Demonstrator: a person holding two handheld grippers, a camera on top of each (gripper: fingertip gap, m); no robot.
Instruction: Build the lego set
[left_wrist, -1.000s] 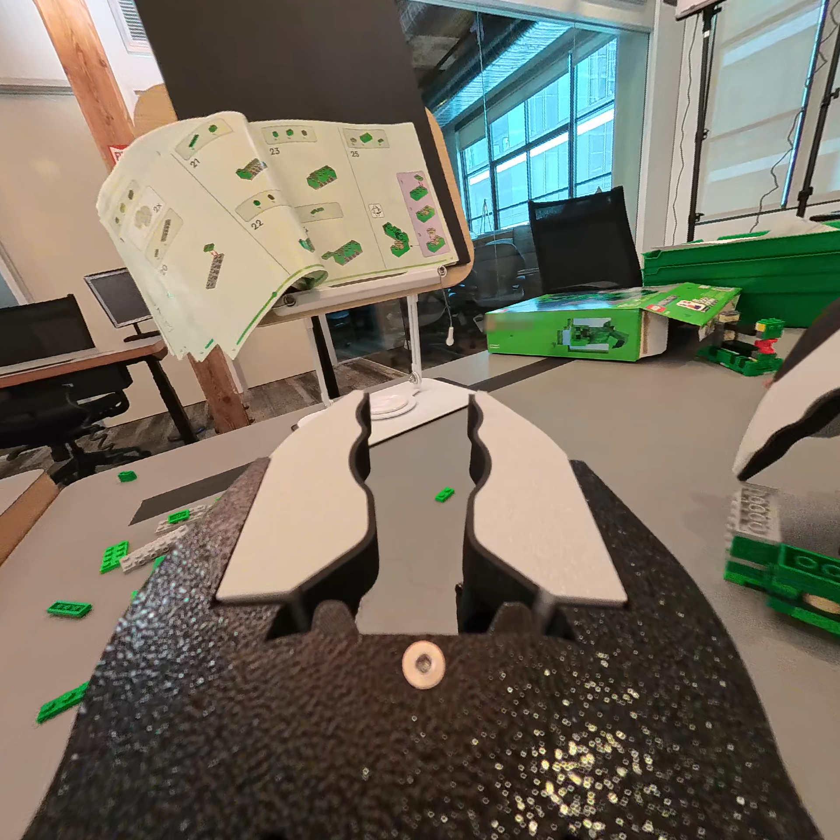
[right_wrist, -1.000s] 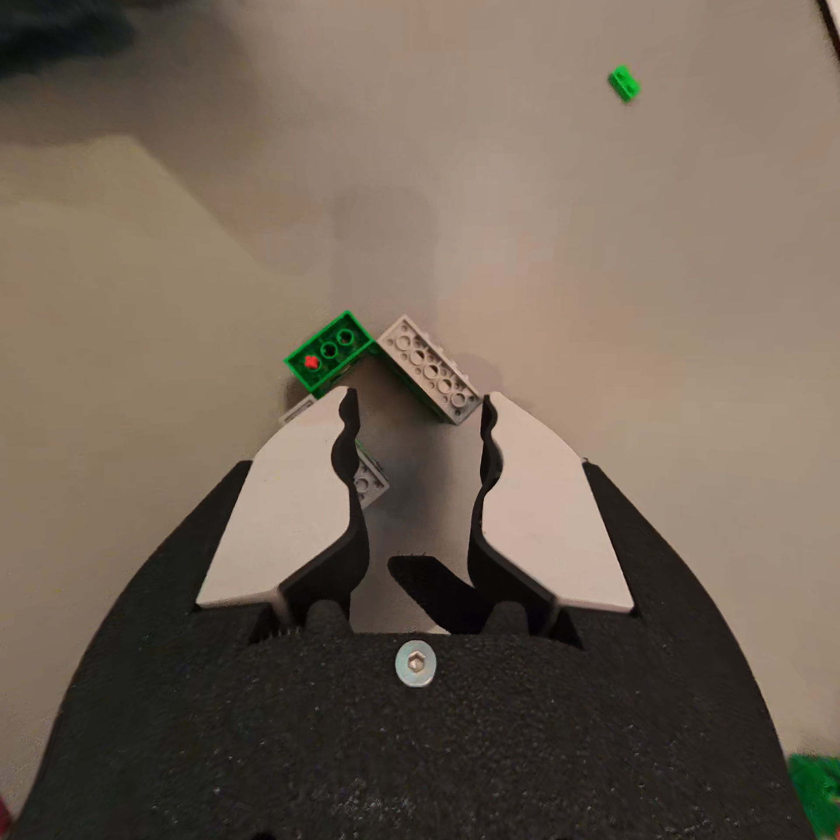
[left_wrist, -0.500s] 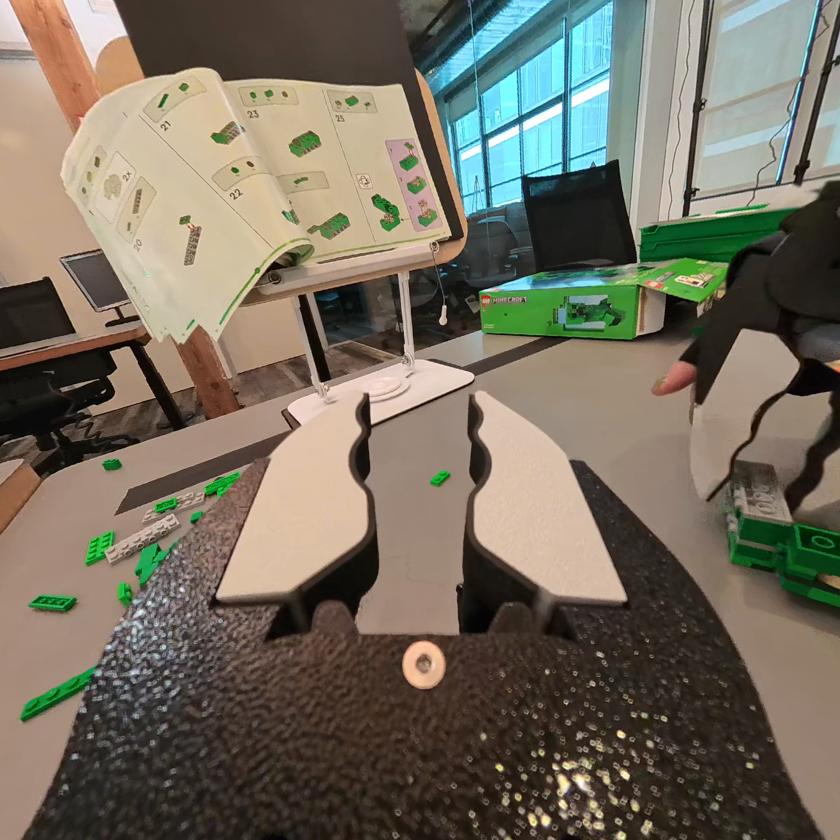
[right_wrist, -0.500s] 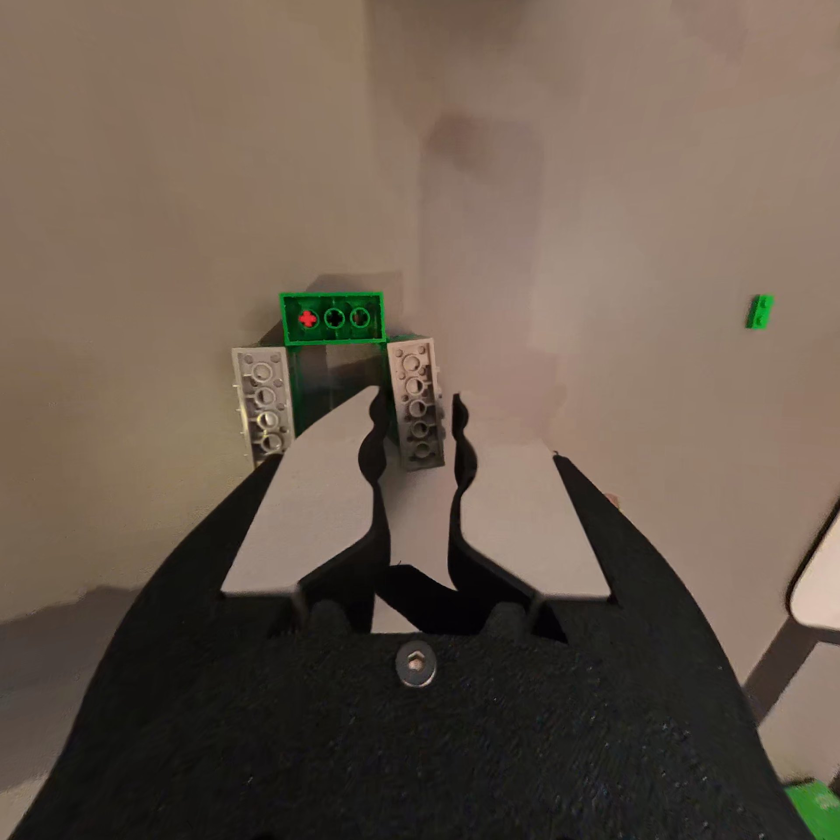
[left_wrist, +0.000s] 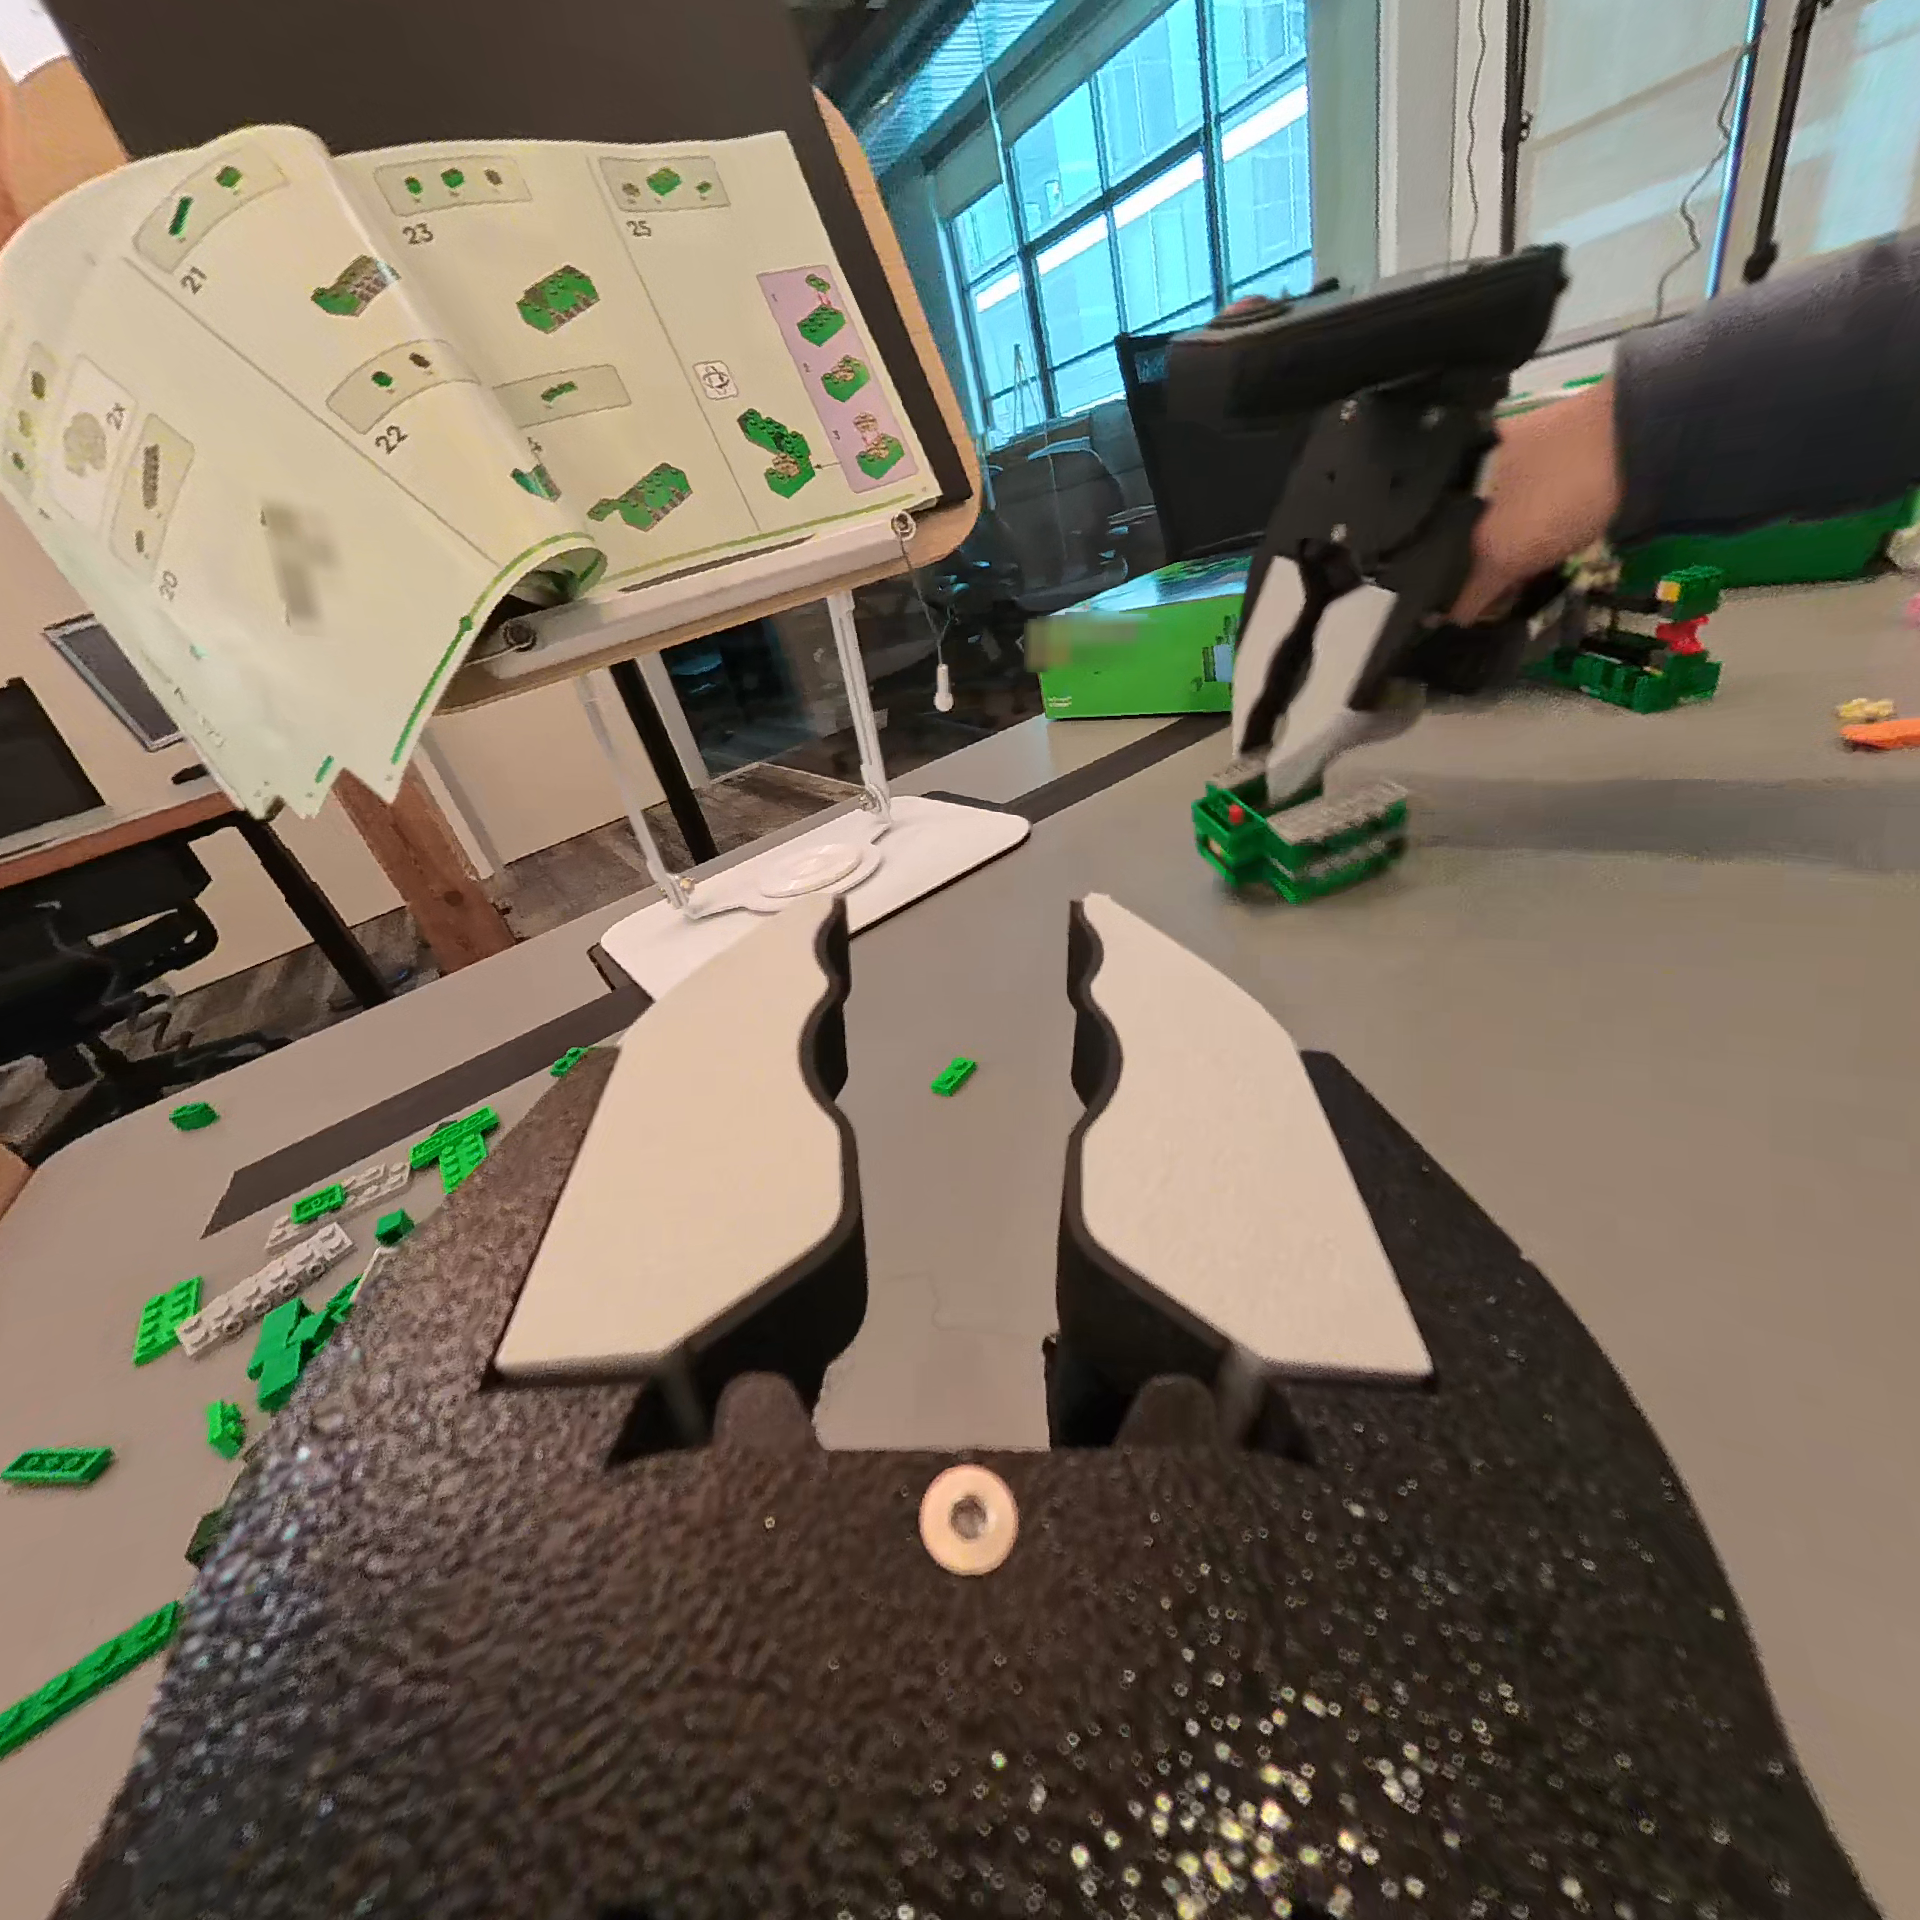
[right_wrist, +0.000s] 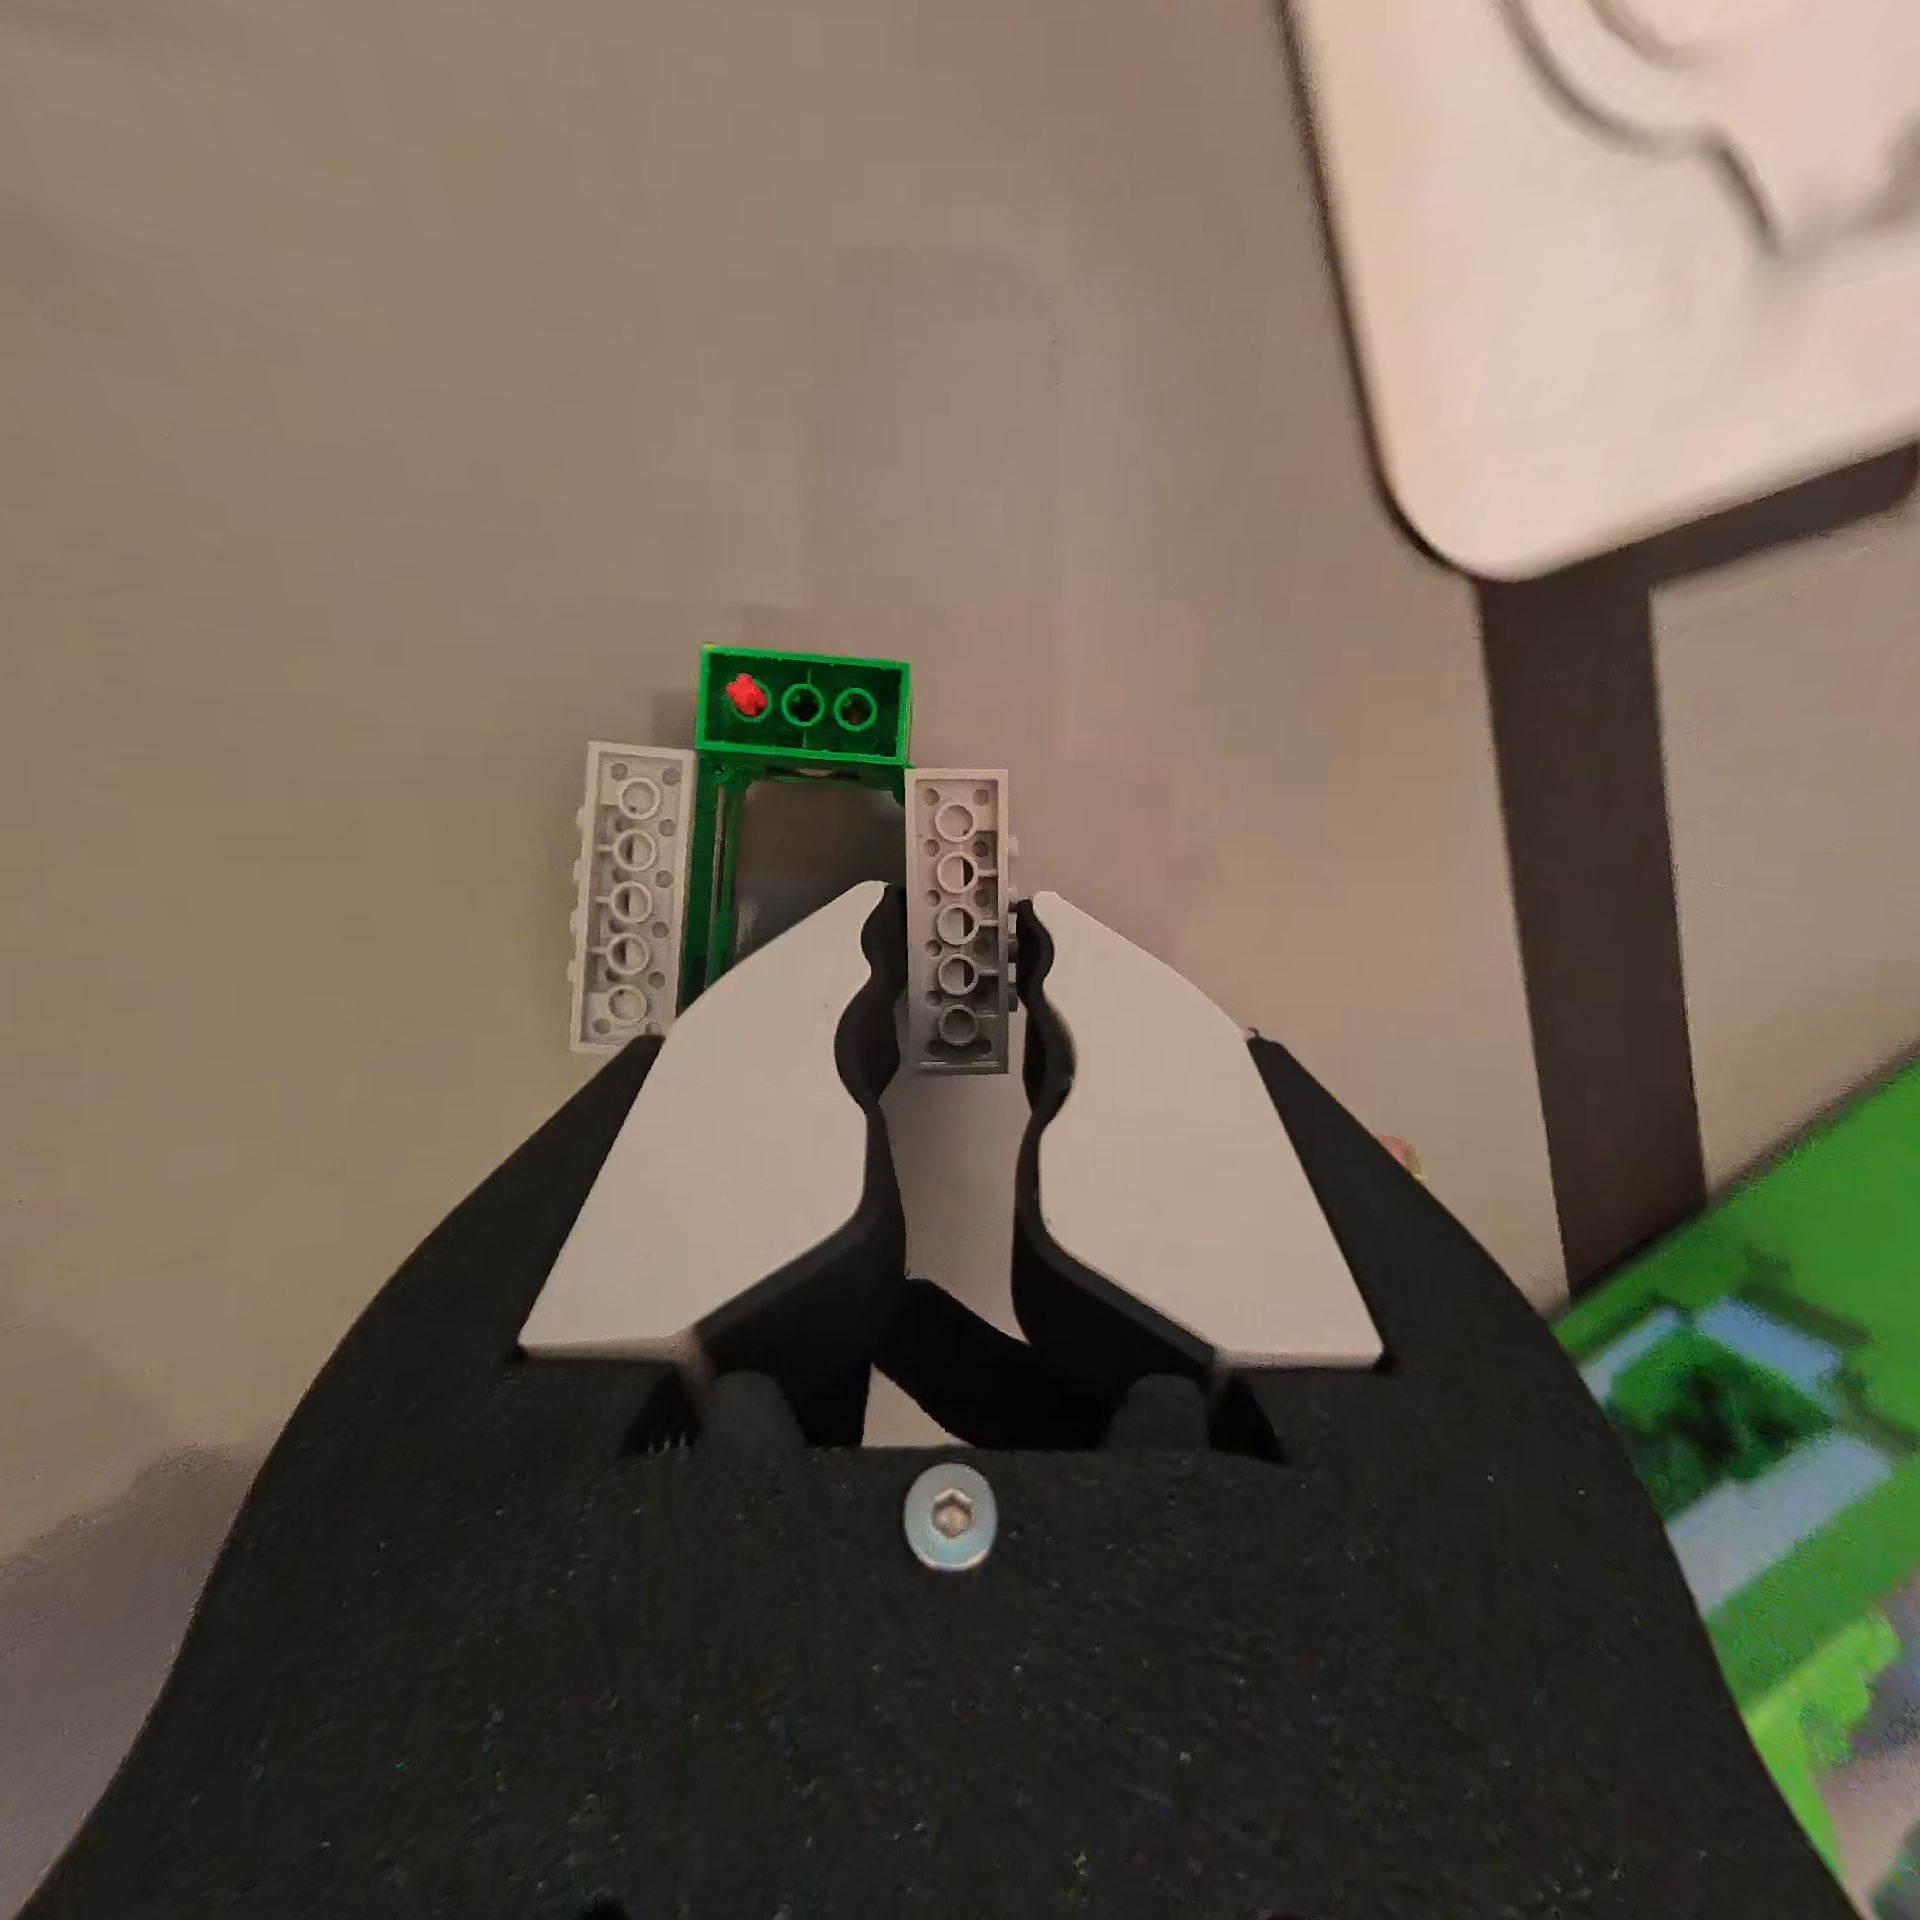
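Right tool (right_wrist: 956, 914) clamps the right grey brick (right_wrist: 958, 914) of the green-grey lego assembly (right_wrist: 800, 717) on the bench (right_wrist: 312, 416). Left tool (left_wrist: 954, 935) released, holding nothing, above a loose green plate (left_wrist: 953, 1076).

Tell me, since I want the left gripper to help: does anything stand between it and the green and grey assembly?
Nothing visible does. Bare table lies between the left gripper and the assembly, which the right gripper already grips.

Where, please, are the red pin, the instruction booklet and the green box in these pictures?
red pin (right_wrist: 744, 694): right wrist view, its top.
instruction booklet (left_wrist: 447, 353): left wrist view, open page.
green box (left_wrist: 1143, 655): left wrist view, its side.
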